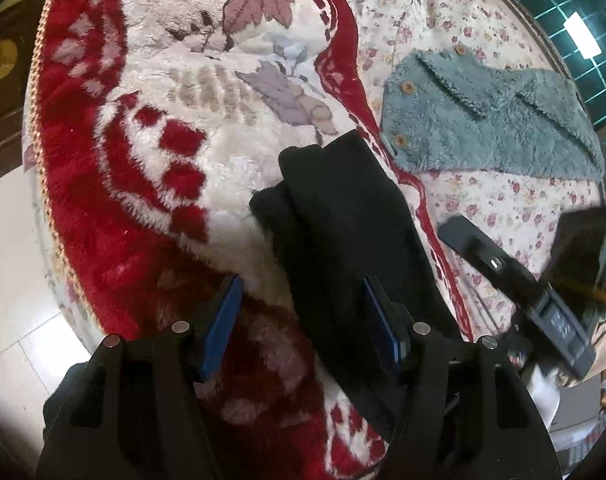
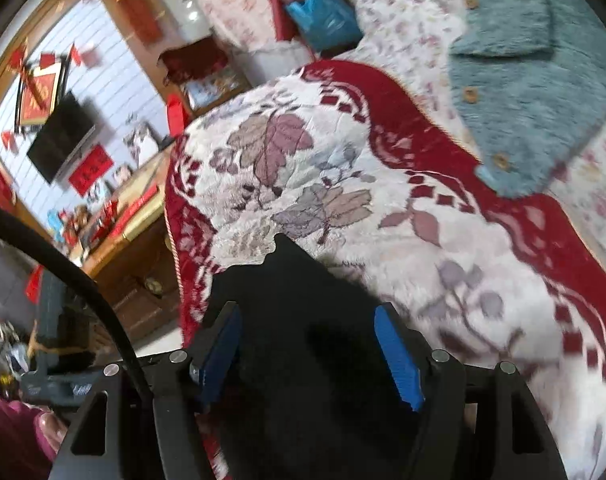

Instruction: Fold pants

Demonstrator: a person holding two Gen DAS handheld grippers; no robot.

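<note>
Pants (image 1: 343, 216) lie bunched between both grippers' parted fingers (image 1: 223, 320), ungripped; closing now could catch the plush blanket (image 1: 143, 160) beneath, or just one layer.

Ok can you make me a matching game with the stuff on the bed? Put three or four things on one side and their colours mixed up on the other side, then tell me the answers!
Things:
1. pants
2. fluffy cardigan
3. blanket border
4. gripper pads

Colours:
A. bright blue
B. black
C. dusty teal
D. deep red

Right pairs: 1-B, 2-C, 3-D, 4-A.

The pants lie on the blanket, and the fluffy cardigan lies beside it on the flowery sheet.
</note>
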